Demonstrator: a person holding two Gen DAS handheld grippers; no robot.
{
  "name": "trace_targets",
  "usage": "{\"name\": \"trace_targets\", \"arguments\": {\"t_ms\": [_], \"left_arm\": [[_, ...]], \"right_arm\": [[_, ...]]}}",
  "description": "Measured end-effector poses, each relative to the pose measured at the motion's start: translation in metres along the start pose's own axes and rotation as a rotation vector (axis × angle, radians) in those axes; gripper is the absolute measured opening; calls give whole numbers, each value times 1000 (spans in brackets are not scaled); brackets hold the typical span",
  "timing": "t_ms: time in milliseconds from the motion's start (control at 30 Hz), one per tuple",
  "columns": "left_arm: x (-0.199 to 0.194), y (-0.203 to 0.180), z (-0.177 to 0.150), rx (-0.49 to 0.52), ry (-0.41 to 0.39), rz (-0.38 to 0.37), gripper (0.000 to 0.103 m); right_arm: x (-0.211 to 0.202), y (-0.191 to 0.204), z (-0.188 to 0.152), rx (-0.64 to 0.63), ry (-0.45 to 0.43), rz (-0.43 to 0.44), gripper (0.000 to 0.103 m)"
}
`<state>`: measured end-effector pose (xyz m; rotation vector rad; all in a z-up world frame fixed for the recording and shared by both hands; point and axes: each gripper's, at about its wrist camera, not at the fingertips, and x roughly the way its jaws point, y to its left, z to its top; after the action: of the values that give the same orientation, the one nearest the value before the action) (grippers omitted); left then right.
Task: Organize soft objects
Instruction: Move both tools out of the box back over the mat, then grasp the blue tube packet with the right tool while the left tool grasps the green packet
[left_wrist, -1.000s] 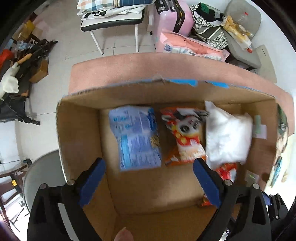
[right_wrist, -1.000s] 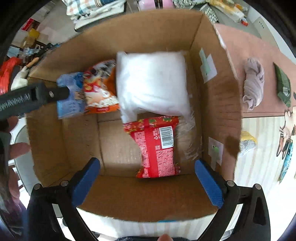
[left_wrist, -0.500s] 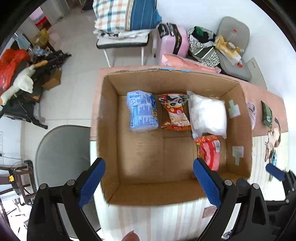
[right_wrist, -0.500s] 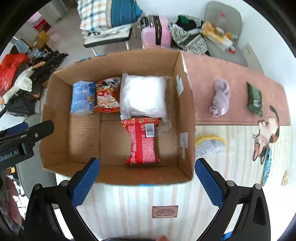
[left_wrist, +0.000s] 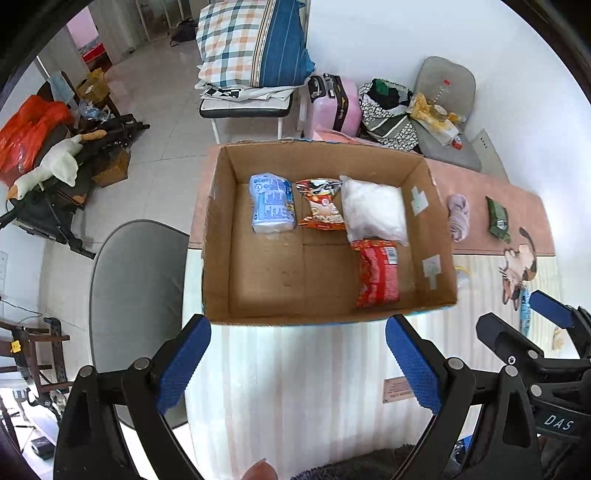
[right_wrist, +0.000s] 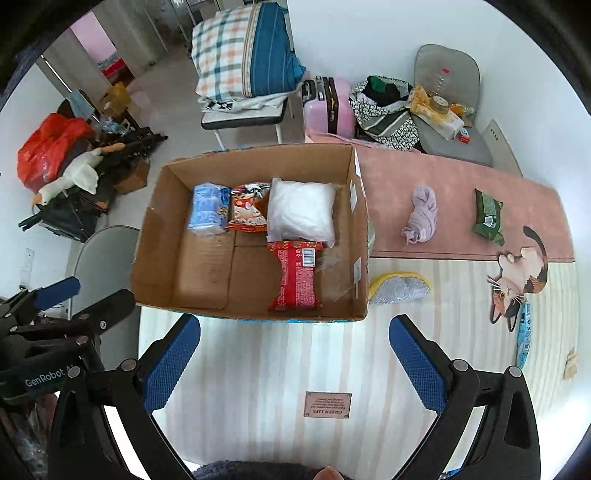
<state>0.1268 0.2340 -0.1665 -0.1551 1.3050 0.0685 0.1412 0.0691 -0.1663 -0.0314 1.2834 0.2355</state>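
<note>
A cardboard box (left_wrist: 216, 236) (right_wrist: 155, 236) stands on the table. It holds a blue pack (left_wrist: 271, 208) (right_wrist: 207, 212), an orange snack bag (left_wrist: 321, 206) (right_wrist: 247, 208), a white pillow pack (left_wrist: 373, 212) (right_wrist: 301, 212) and a red pack (left_wrist: 378, 273) (right_wrist: 295, 275). On the table to the right of the box lie a lilac cloth (right_wrist: 421, 214) (left_wrist: 458, 216), a green pack (right_wrist: 487, 216) (left_wrist: 496, 219) and a yellow-grey sponge (right_wrist: 400, 288). My left gripper (left_wrist: 297, 365) and right gripper (right_wrist: 295, 363) are open and empty, in front of the box.
The table has a striped cover (right_wrist: 280, 369) and a pink mat (right_wrist: 461, 184) with a cat picture (right_wrist: 517, 277). A grey chair (left_wrist: 136, 280) stands left of the table. Behind it are a chair with pillows (right_wrist: 247, 66), a pink suitcase (right_wrist: 328, 107) and bags.
Both grippers have pulled back and up out of the box, which now shows whole. The packs inside have not moved.
</note>
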Motion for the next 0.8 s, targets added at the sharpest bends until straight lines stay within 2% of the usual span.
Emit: {"name": "trace_targets", "arguments": {"t_ms": [100,200,300,367,500,567,800], "left_arm": [[-10,-10,-2,18,-28,3,103],[-17,-26,2,35,-56,2,103],[-20,-54,11,69,-69,-19,103],[-20,-86,18,118,-78,-29,103],[-6,-156,34,223,-64,-20,103],[8,-192,42,251,-38,-32,103],[98,-329,76,354,93,-53,103]], "right_arm": [[-9,-7,-5,26,-12,39,103],[-14,-22,-8,56,-31,75,103],[-18,-54,-12,119,-32,90,103],[-21,-85,-15,165,-34,70,103],[-21,-168,-22,286,-16,5,103],[-15,-223,-29,354,12,-43,103],[38,-392,-51,554,144,-171,103]]}}
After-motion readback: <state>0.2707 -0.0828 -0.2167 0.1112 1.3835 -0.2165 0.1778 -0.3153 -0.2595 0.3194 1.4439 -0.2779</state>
